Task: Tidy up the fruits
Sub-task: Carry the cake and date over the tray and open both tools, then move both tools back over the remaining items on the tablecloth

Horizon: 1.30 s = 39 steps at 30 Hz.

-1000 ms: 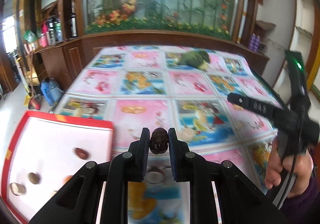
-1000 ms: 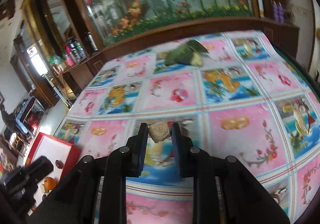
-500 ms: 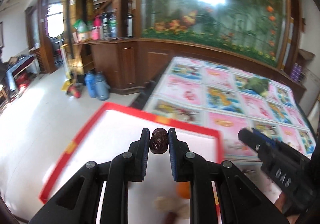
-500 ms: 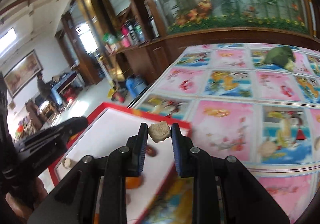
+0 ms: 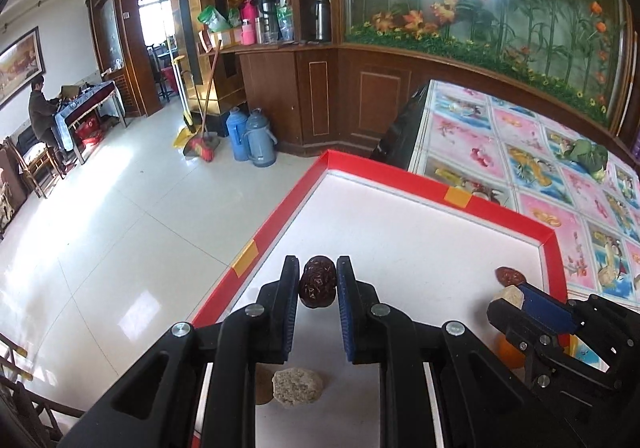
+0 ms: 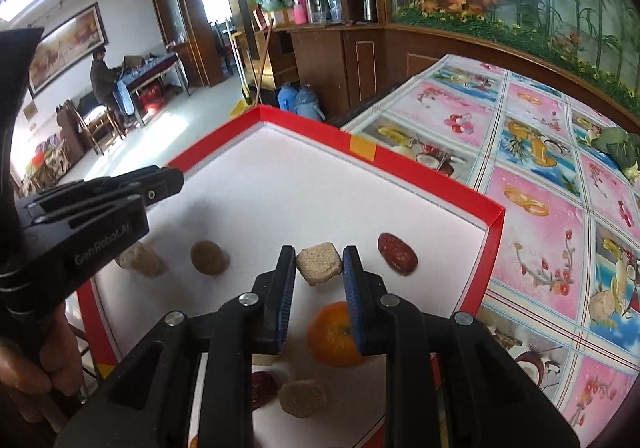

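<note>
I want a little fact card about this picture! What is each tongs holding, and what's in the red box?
left tongs: shut on a dark red wrinkly date, above the box
right tongs: shut on a tan chunk, above the box
box: red tray with a white floor
in the box: an orange, a red date, a round tan piece, a few more tan bits
under the box: table with a fruit-picture cloth
far on the table: a green vegetable

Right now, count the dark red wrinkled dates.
3. One date in the left gripper, one date lying near the red-rimmed tray's right wall, one date partly hidden beneath the right gripper. Others may be hidden.
</note>
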### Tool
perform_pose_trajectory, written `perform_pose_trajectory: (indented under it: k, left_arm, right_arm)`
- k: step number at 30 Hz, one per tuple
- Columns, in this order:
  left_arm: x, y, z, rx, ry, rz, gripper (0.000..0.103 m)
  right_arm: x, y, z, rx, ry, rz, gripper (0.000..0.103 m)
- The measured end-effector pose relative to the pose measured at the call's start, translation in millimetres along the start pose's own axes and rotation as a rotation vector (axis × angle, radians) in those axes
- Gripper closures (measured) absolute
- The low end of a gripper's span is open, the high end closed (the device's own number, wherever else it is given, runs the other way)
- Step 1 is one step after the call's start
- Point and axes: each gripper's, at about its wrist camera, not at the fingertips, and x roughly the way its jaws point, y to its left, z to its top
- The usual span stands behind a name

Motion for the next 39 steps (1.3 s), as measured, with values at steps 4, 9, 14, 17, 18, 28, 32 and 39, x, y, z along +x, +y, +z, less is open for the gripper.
perform_pose_trajectory:
  k: [4, 9, 14, 17, 18, 28, 32, 39]
  left_arm:
    - [6.9, -2.1, -4.9, 0.016, 0.03, -0.001, 0.086]
    - [12.4, -0.5, -11.2, 0.021, 0.06, 0.004, 0.085]
    - [10.7, 0.4, -14.0, 0.017, 0.067, 0.028, 0.085]
    - [12.5, 1.3, -16.1, 0.006, 0.087, 0.032, 0.073]
    - [13.6, -0.3, -15.7, 0.001, 0.091, 0.033, 0.069]
    - [0.6, -3.9, -13.4, -0.006, 0.076, 0.06, 0.046]
    - [-9.2, -14.9, -10.6, 0.006, 0.056, 0.058, 0.037]
    - [-27.3, -52.3, -12.4, 0.08, 0.039, 0.018, 0.032]
  right_arm:
    - [3.6, 2.0, -0.5, -0.006, 0.02, -0.012, 0.077]
    - [2.7, 7.5, -1.7, -0.023, 0.016, -0.02, 0.076]
    - [0.9, 12.6, -3.3, -0.035, 0.012, -0.031, 0.076]
    - [0.1, 12.2, -3.0, -0.026, 0.014, -0.013, 0.065]
    - [-1.0, 12.2, -2.9, -0.021, 0.016, -0.003, 0.056]
    - [-25.0, -1.8, 4.9, 0.048, -0.066, 0.011, 0.051]
    - [-35.8, -21.8, 8.7, 0.097, -0.09, -0.003, 0.051]
    - [-59.2, -76.0, 11.5, 0.218, -0.127, -0.042, 0.051]
